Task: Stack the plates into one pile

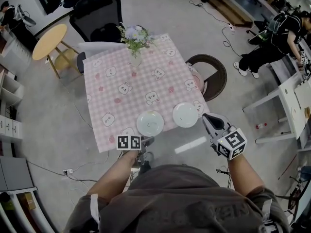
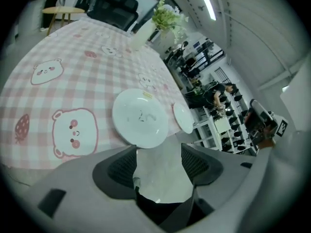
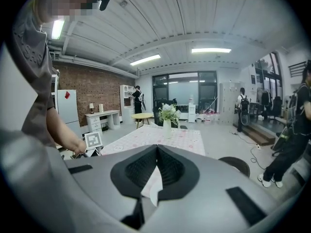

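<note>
You're aiming the left gripper point(image 2: 158, 152), jaws wide and empty, at the plate's point(image 2: 140, 117) six-o'clock rim to grab it; right gripper point(image 3: 156, 149) idling, jaws closed.

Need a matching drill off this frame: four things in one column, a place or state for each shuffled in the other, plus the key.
Column one
1. left gripper
2. right gripper
3. flower vase
4. white plates

Column two
A. at the far edge of the checked table
B. jaws together, nothing between them
C. side by side at the near edge of the checked table, not stacked
D. jaws apart, nothing between them

Pairs: 1-D, 2-B, 3-A, 4-C
</note>
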The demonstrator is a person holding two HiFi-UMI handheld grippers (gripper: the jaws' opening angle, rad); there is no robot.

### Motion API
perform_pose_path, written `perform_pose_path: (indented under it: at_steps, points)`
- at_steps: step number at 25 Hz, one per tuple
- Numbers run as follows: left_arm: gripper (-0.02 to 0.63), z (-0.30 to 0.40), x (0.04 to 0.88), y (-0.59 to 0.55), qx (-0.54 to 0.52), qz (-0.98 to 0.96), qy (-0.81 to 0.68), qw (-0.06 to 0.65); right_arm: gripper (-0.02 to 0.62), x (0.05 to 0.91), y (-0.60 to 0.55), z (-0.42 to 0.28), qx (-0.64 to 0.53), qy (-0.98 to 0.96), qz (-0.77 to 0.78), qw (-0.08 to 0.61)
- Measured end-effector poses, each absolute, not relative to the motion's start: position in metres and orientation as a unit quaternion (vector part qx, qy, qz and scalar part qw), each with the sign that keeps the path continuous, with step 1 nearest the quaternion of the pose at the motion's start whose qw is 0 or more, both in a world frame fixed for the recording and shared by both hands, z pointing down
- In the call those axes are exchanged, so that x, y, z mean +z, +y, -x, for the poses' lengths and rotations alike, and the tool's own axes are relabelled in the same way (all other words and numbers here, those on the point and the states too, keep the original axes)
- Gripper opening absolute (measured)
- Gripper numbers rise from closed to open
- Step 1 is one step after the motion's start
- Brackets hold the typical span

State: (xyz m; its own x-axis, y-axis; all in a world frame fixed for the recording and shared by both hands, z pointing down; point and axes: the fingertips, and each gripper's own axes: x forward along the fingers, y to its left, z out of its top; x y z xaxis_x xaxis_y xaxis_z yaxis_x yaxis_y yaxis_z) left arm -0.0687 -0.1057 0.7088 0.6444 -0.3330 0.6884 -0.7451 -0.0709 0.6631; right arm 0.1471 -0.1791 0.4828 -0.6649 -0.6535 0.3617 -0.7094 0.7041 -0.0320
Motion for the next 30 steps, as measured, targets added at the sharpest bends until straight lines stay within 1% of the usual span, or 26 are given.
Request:
perform_pose_path:
  at_steps: [5, 8, 9, 10, 12, 13, 17, 19, 21, 23, 25, 29, 30]
  points:
    - [0.267, 0.026, 0.670, -0.105, 0.089, -0.746, -0.321, 0.577, -0.008, 0.469, -0.181, -0.165, 0.076, -0.904, -0.398, 0.139]
    - [0.265, -0.003, 0.655, -0.112, 0.055, -0.761, -0.297, 0.574, -0.008, 0.460, -0.180, -0.179, 0.067, -0.900, -0.412, 0.125]
    - [0.257, -0.012, 0.650, -0.115, 0.050, -0.769, -0.295, 0.565, -0.008, 0.457, -0.180, -0.183, 0.064, -0.899, -0.416, 0.122]
    - [0.216, -0.019, 0.645, -0.120, 0.049, -0.778, -0.296, 0.551, -0.008, 0.454, -0.179, -0.187, 0.061, -0.898, -0.419, 0.118]
    - [0.071, -0.028, 0.633, -0.133, 0.050, -0.803, -0.315, 0.503, -0.008, 0.450, -0.178, -0.195, 0.056, -0.897, -0.424, 0.113]
    - [0.015, -0.031, 0.624, -0.140, 0.051, -0.818, -0.328, 0.469, -0.008, 0.449, -0.177, -0.199, 0.054, -0.896, -0.427, 0.111]
    - [0.006, -0.048, 0.583, -0.161, 0.058, -0.878, -0.349, 0.322, -0.008, 0.444, -0.168, -0.220, 0.053, -0.888, -0.444, 0.103]
    - [0.006, -0.061, 0.567, -0.165, 0.067, -0.895, -0.345, 0.274, -0.008, 0.443, -0.163, -0.232, 0.053, -0.885, -0.452, 0.099]
    - [0.006, -0.073, 0.557, -0.167, 0.074, -0.904, -0.338, 0.249, -0.008, 0.442, -0.158, -0.243, 0.054, -0.881, -0.459, 0.095]
    - [0.006, -0.084, 0.555, -0.169, 0.075, -0.906, -0.329, 0.253, -0.008, 0.442, -0.155, -0.252, 0.056, -0.879, -0.465, 0.090]
    - [0.006, -0.095, 0.563, -0.169, 0.076, -0.900, -0.318, 0.290, -0.008, 0.444, -0.153, -0.261, 0.059, -0.876, -0.470, 0.088]
    - [0.014, -0.120, 0.602, -0.158, 0.067, -0.855, -0.286, 0.428, -0.008, 0.454, -0.145, -0.278, 0.069, -0.871, -0.477, 0.089]
    - [0.068, -0.126, 0.615, -0.155, 0.063, -0.839, -0.279, 0.463, -0.008, 0.457, -0.142, -0.282, 0.072, -0.870, -0.480, 0.091]
